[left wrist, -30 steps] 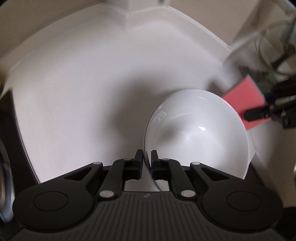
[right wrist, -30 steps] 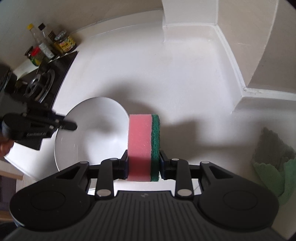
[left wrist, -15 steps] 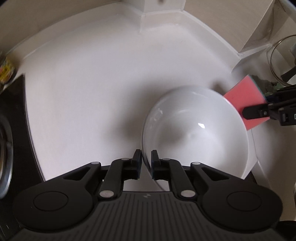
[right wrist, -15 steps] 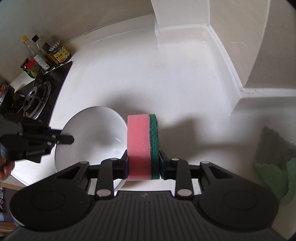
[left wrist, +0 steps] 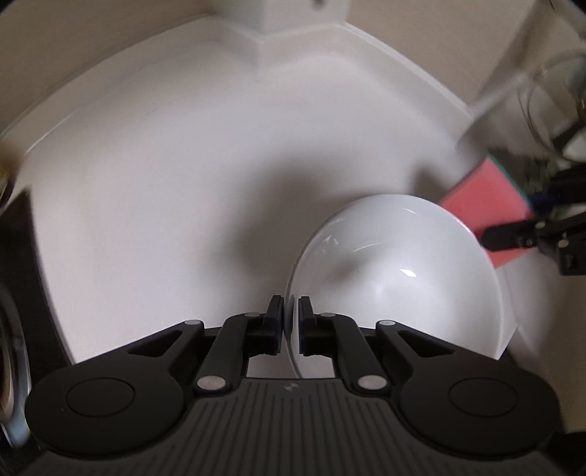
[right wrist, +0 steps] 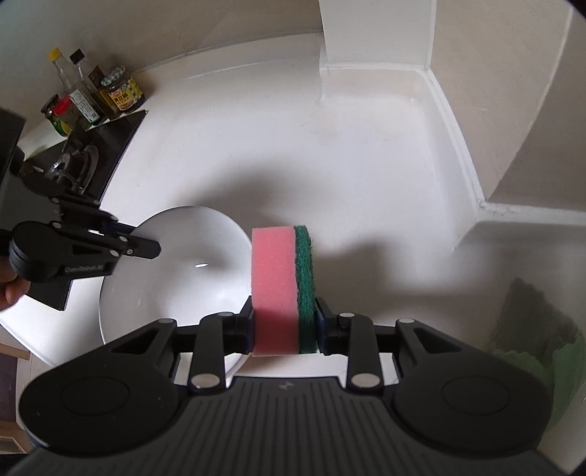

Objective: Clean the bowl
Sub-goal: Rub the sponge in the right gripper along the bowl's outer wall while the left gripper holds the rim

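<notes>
A white bowl (left wrist: 395, 278) is tilted on the white counter, its inside facing my left wrist view. My left gripper (left wrist: 292, 311) has the bowl's near rim between its pads, and its jaws are closing on it. In the right wrist view the same bowl (right wrist: 175, 271) lies lower left, with the left gripper (right wrist: 146, 249) at its left rim. My right gripper (right wrist: 284, 322) is shut on a pink sponge (right wrist: 278, 289) with a green scouring side, held upright just right of the bowl. The sponge (left wrist: 483, 205) shows beyond the bowl's far rim.
Bottles and jars (right wrist: 95, 99) stand at the back left beside a black stove (right wrist: 73, 161). A green and grey cloth (right wrist: 542, 340) lies at the right. A wall pillar (right wrist: 373, 33) juts into the counter at the back. A hand (right wrist: 9, 289) grips the left tool.
The left gripper has rolled and shifted a little with the bowl's rim between its pads; the counter corner swung across its view. The right gripper and sponge have stayed put.
</notes>
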### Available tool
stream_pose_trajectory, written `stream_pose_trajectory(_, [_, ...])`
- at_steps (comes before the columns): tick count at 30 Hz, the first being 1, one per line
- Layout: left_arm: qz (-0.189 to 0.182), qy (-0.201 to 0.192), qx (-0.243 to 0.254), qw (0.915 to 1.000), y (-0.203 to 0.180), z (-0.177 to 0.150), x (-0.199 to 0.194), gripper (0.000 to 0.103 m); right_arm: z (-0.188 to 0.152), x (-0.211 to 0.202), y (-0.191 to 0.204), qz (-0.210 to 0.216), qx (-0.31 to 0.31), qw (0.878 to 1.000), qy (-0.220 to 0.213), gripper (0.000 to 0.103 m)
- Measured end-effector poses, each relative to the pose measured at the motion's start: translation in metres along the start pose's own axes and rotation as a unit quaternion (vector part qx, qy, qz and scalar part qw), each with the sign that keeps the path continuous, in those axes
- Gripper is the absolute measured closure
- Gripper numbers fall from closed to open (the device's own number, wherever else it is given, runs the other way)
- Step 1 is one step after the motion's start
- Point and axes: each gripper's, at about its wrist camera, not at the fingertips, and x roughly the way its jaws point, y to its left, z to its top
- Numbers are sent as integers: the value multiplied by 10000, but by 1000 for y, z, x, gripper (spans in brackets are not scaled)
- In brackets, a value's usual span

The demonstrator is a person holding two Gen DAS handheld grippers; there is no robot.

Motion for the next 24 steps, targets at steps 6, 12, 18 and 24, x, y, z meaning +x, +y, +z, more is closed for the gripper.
stream_pose_trajectory(6, [61, -68, -254, 9996, -2, -10, -2, 94, -11, -4, 0, 74, 28, 10000, 21, 77])
stream_pose_trajectory(12, [71, 117, 376, 9992, -2, 8, 6, 97, -2, 0, 4, -5, -175, 9997, 145, 77])
stream_pose_trajectory(18, [230, -93, 206, 9995, 3, 20, 9, 98, 5, 5, 8, -155, -192, 9997, 59, 76])
stream_pose_trajectory(24, [368, -125, -516, 9979, 2, -9, 8, 96, 0, 3, 10, -124, -190, 9997, 39, 76])
